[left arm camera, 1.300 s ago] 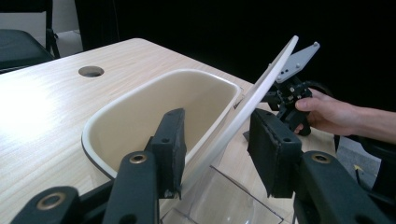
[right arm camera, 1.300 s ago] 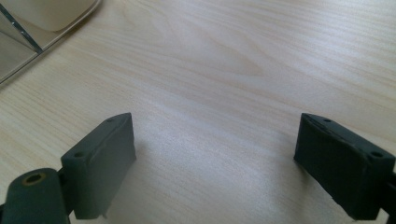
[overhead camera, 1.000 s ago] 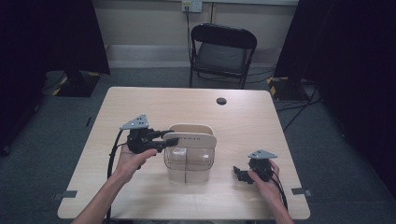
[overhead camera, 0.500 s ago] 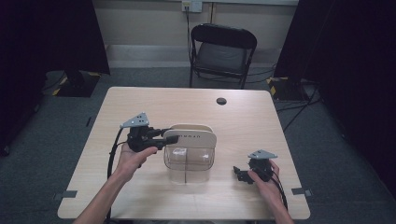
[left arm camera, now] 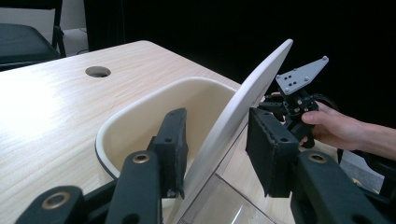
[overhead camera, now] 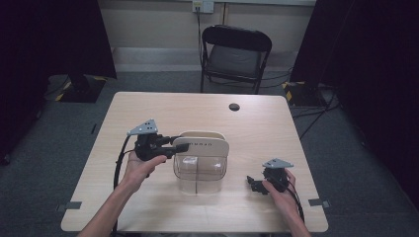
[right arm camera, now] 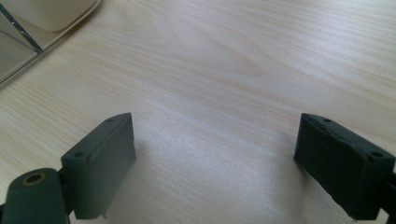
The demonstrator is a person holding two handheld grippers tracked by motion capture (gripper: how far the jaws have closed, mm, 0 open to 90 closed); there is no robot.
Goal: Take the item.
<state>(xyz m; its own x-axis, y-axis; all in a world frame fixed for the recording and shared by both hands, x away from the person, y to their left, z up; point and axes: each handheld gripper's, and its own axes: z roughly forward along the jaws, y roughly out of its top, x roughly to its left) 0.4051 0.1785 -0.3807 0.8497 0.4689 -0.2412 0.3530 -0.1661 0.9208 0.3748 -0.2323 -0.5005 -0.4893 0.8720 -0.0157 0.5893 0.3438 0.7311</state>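
A clear plastic box (overhead camera: 200, 174) with a divider stands mid-table, and a cream tub (left arm camera: 140, 116) sits at its far side. A flat cream lid (overhead camera: 200, 143) stands on edge, tilted, over the box. My left gripper (overhead camera: 179, 144) holds the lid's left end. In the left gripper view the lid (left arm camera: 254, 86) runs slantwise between the pads of that gripper (left arm camera: 217, 133), with the left pad against it. My right gripper (overhead camera: 257, 184) rests low on the table to the right of the box. It is open (right arm camera: 215, 158) with bare wood between its jaws.
The light wooden table (overhead camera: 148, 207) has a round cable hole (overhead camera: 234, 106) near its far edge. A black folding chair (overhead camera: 234, 54) stands behind it. A corner of the box (right arm camera: 14, 46) shows at the upper left of the right gripper view. Dark curtains hang at both sides.
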